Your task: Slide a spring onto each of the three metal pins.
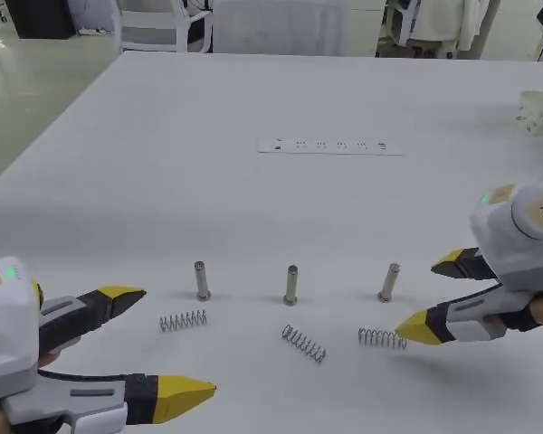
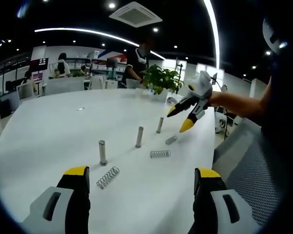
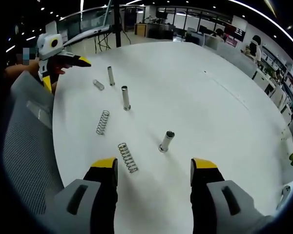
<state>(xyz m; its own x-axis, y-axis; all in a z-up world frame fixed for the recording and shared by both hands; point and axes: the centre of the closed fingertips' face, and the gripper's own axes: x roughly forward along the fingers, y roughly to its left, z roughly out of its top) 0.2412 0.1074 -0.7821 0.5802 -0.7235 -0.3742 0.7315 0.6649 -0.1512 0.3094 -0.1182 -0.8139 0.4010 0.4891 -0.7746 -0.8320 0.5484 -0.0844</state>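
Note:
Three metal pins stand upright in a row on the white table: left pin (image 1: 202,280), middle pin (image 1: 291,284), right pin (image 1: 389,282). A loose spring lies in front of each: left spring (image 1: 183,320), middle spring (image 1: 304,344), right spring (image 1: 381,338). My left gripper (image 1: 163,344) hovers open at the near left, short of the left spring (image 2: 108,177). On the right, my right gripper (image 1: 427,297) is open, its lower tip close beside the right spring (image 3: 128,157) and near the right pin (image 3: 166,141). Both sets of jaws hold nothing.
A white power strip (image 1: 330,146) lies flat further back on the table (image 1: 163,163). A paper cup (image 1: 536,110) stands at the far right. Chairs (image 1: 163,27) line the far edge. People and a potted plant (image 2: 161,78) are in the background.

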